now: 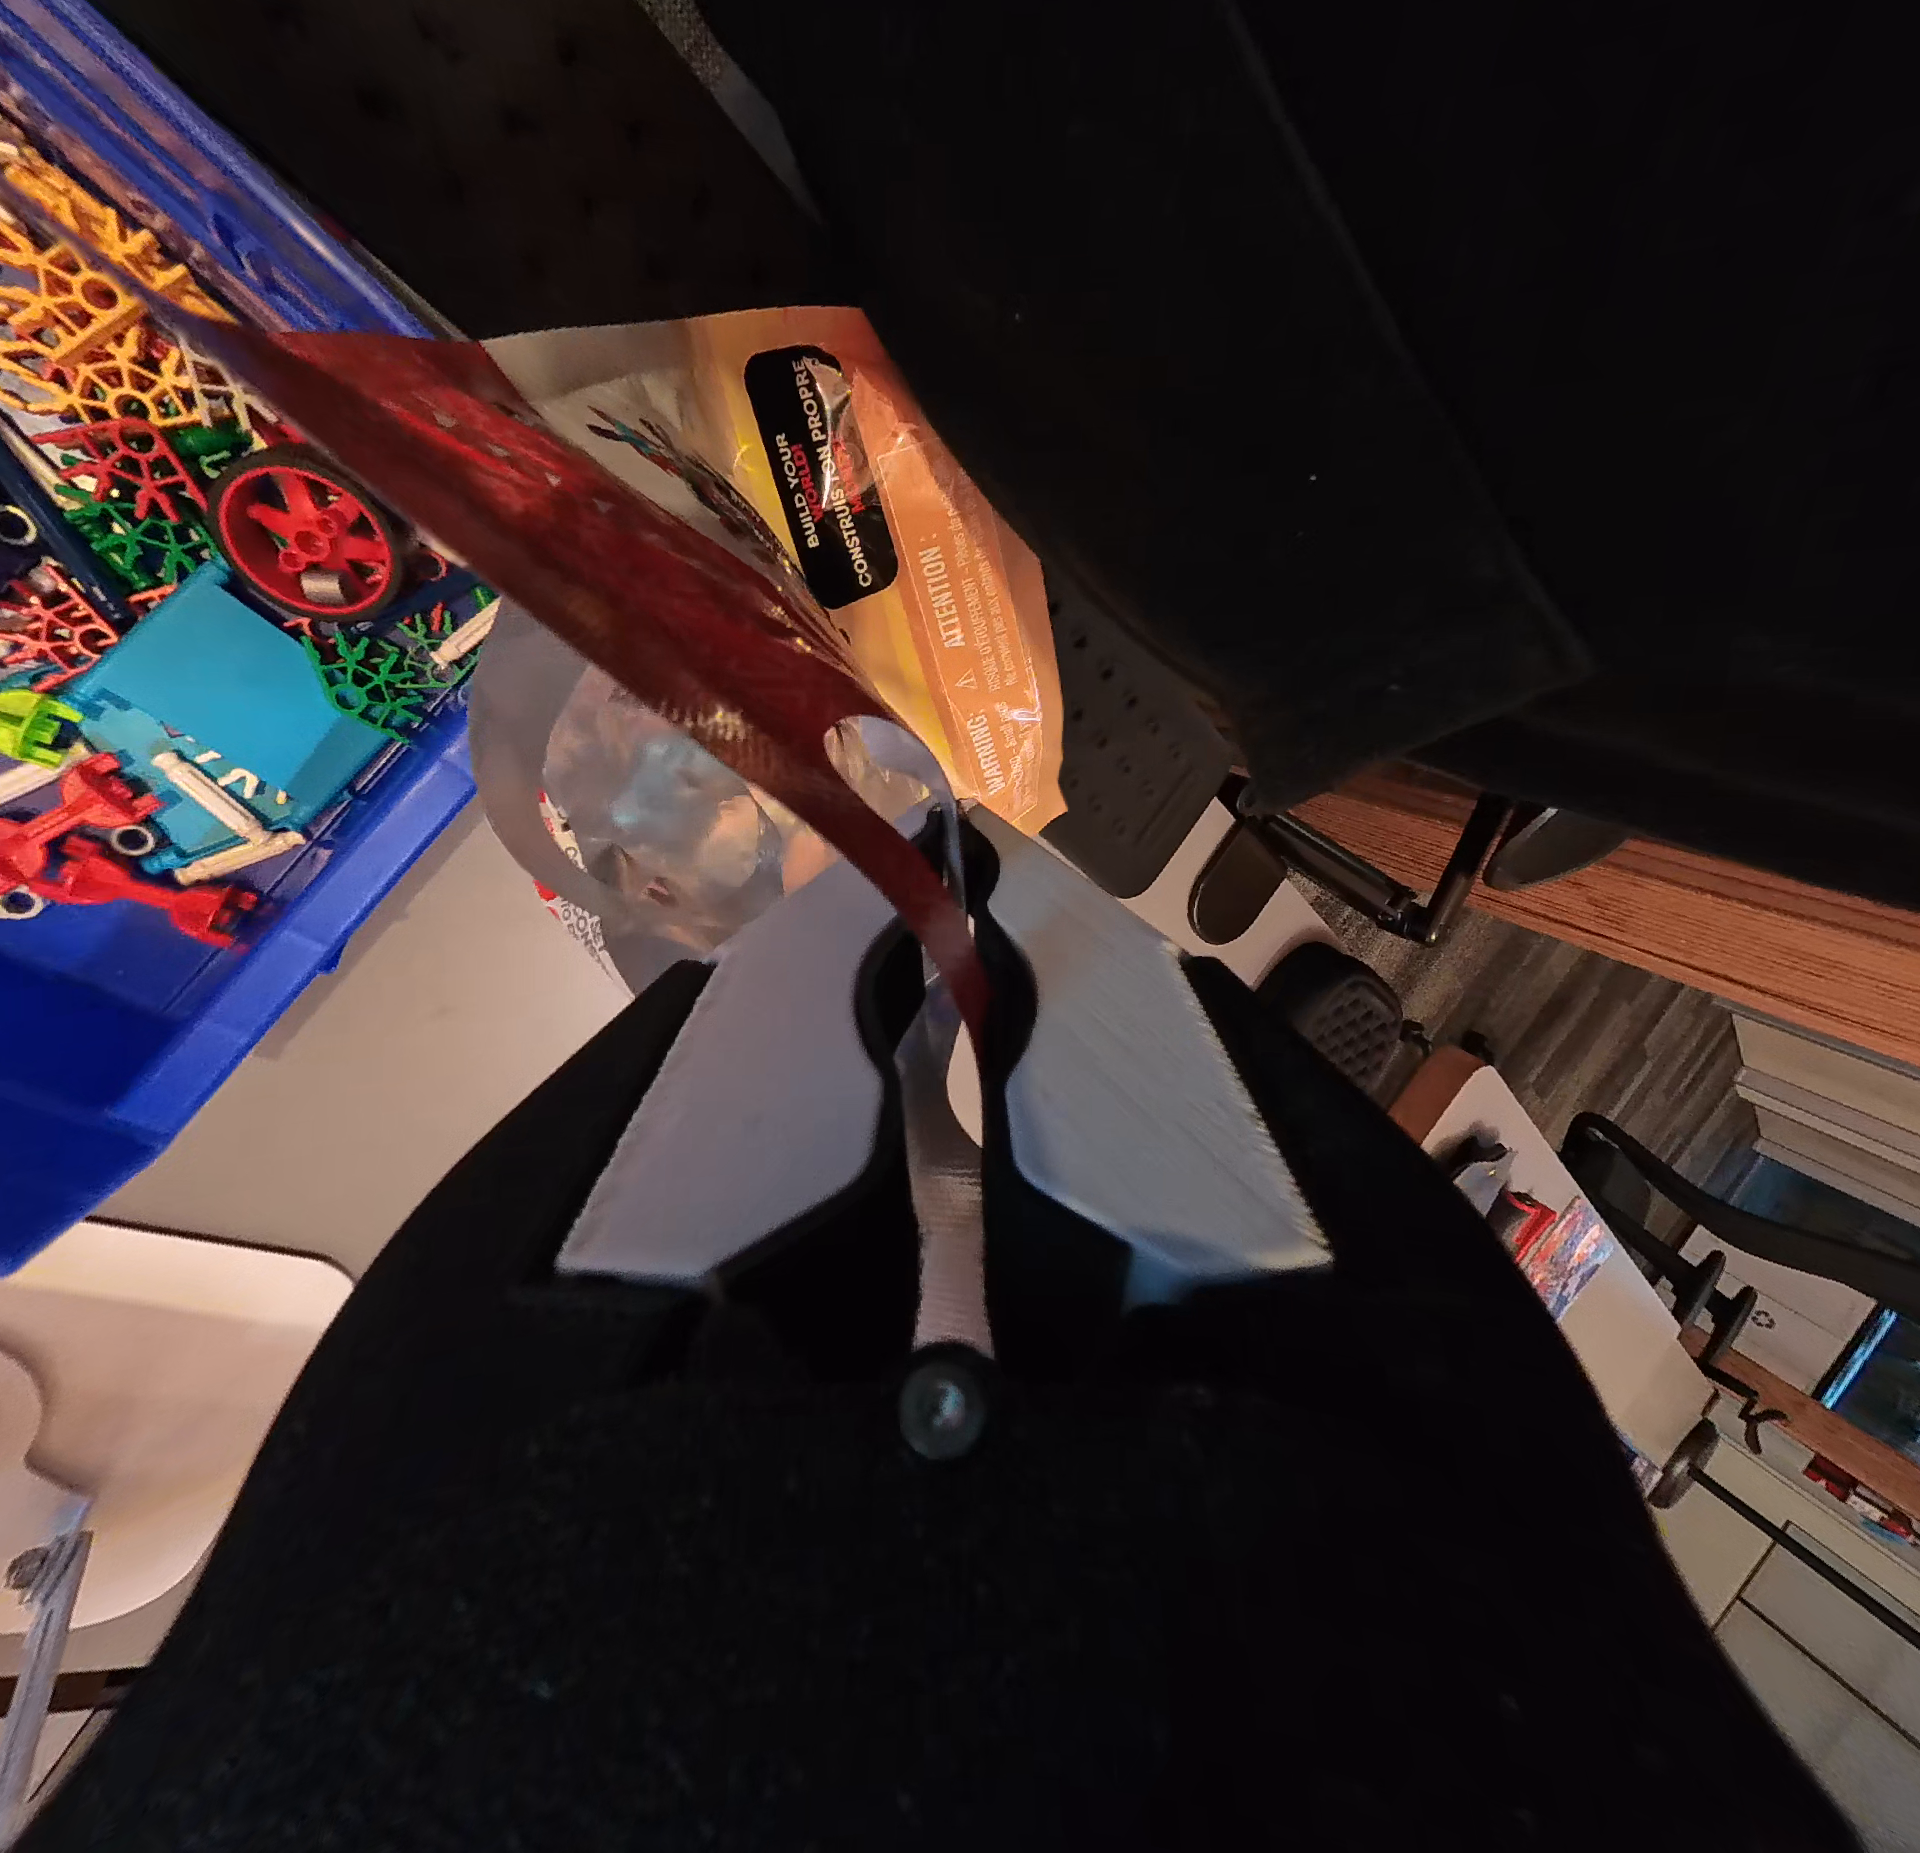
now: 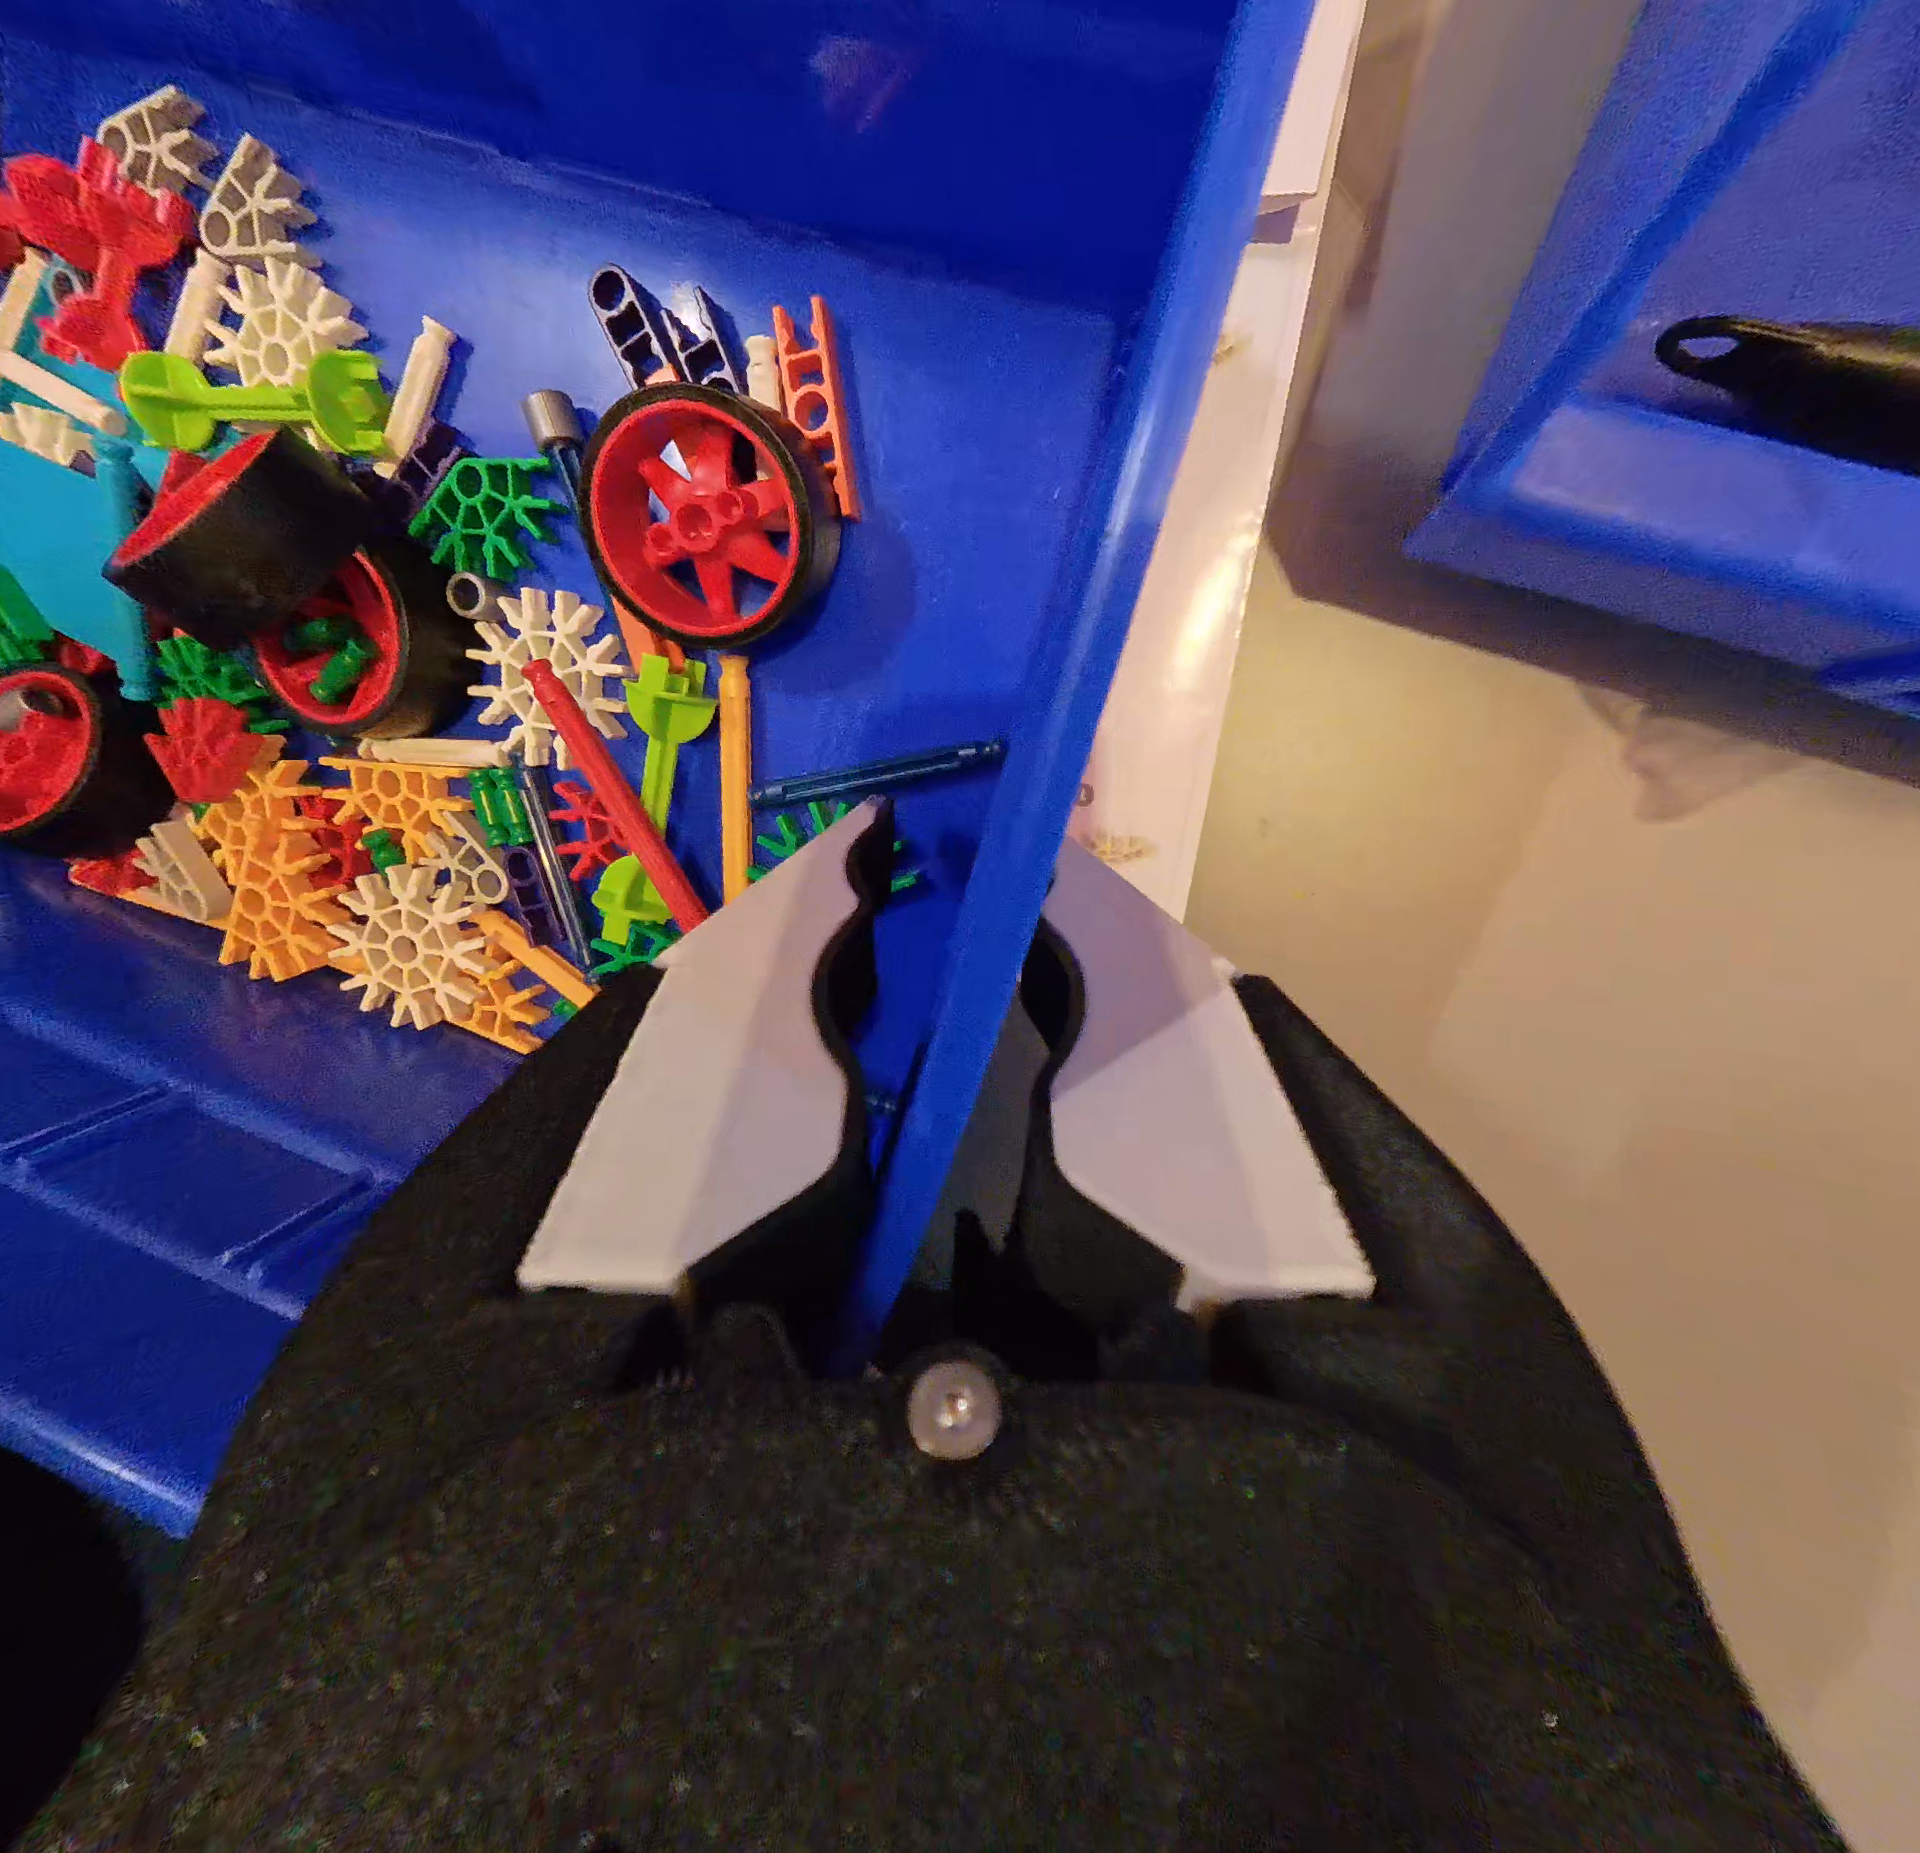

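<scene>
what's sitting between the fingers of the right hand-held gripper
In the right wrist view, the blue bin's wall runs edge-on between the right hand-held gripper's fingers, which are clamped on it.

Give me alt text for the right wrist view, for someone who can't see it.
The right gripper is closed on the thin side wall of a blue plastic bin, one finger inside and one outside. Inside the bin lies a jumble of colourful construction-toy pieces, among them a red-spoked wheel with a black tyre.

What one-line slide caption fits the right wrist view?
Right gripper shut on the blue bin's wall, toy construction pieces heaped inside.
</scene>
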`<action>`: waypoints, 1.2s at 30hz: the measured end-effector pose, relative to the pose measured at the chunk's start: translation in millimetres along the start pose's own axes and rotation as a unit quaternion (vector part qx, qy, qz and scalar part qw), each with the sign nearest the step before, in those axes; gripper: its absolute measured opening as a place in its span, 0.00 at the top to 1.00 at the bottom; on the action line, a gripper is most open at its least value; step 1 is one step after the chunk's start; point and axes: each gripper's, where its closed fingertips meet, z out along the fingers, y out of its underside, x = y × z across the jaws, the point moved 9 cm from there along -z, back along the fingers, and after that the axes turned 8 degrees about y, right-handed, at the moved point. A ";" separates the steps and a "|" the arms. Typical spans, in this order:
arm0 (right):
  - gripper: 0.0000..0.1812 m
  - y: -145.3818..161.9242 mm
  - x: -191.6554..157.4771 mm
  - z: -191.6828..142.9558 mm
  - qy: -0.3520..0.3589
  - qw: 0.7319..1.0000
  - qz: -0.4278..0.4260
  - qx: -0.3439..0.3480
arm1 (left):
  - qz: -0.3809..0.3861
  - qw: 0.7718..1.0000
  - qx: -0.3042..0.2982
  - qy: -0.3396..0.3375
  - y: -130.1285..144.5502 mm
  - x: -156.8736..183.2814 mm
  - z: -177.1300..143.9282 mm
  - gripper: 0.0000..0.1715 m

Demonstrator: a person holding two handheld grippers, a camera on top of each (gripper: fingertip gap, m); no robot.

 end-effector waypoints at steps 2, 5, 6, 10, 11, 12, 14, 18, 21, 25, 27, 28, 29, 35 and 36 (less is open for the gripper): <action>0.91 -0.6 -1.1 -0.9 0.018 1.000 -0.015 -0.001 | 0.000 1.000 0.000 0.000 0.3 1.2 1.6 1.00; 0.94 -0.4 -3.2 -2.7 0.044 0.999 -0.023 -0.004 | -0.003 1.000 0.003 -0.002 1.8 3.2 2.5 1.00; 0.95 0.0 -3.4 -3.3 0.048 0.999 -0.020 0.000 | -0.004 1.000 0.004 -0.003 2.6 3.9 2.8 1.00; 0.96 1.7 -3.5 -6.9 0.049 0.999 -0.009 0.013 | -0.008 1.000 0.008 -0.007 6.9 8.0 3.3 1.00; 0.96 2.0 -3.1 -7.6 0.045 0.999 -0.005 0.012 | -0.009 1.000 0.009 -0.008 8.1 9.0 3.2 1.00; 0.96 1.8 -3.0 -8.7 0.040 0.999 -0.002 0.008 | -0.010 1.000 0.010 -0.008 9.4 9.8 3.0 1.00; 0.96 -0.5 -2.6 -12.8 0.041 0.999 -0.008 0.007 | -0.011 1.000 0.011 -0.010 11.7 11.3 2.8 1.00; 0.97 -8.6 -0.2 -24.8 0.020 1.000 0.015 0.012 | -0.009 1.000 0.010 -0.008 15.5 15.3 4.5 1.00; 0.97 -19.4 4.8 -42.9 0.013 0.998 0.046 0.028 | -0.005 1.000 0.009 -0.009 16.6 18.1 5.7 1.00; 0.96 -36.6 12.9 -74.1 0.032 0.997 0.062 0.039 | -0.003 1.000 0.011 -0.009 19.5 18.6 7.4 1.00; 0.96 -45.6 14.1 -90.2 0.040 0.997 0.060 0.038 | -0.001 1.000 0.014 -0.010 20.5 18.6 8.3 1.00; 0.96 -50.4 13.8 -97.4 0.047 0.996 0.057 0.041 | 0.001 1.000 0.015 -0.012 20.7 18.8 8.5 1.00; 0.96 -55.2 12.3 -104.2 0.050 0.996 0.054 0.044 | 0.003 1.000 0.014 -0.015 20.6 18.7 8.8 1.00; 0.96 -80.8 -13.0 -120.5 0.036 0.997 0.029 0.057 | 0.021 0.999 0.021 -0.027 15.2 19.1 9.0 1.00; 0.96 -83.0 -17.9 -118.7 0.030 0.998 0.025 0.056 | 0.023 0.999 0.024 -0.030 14.0 19.0 8.5 1.00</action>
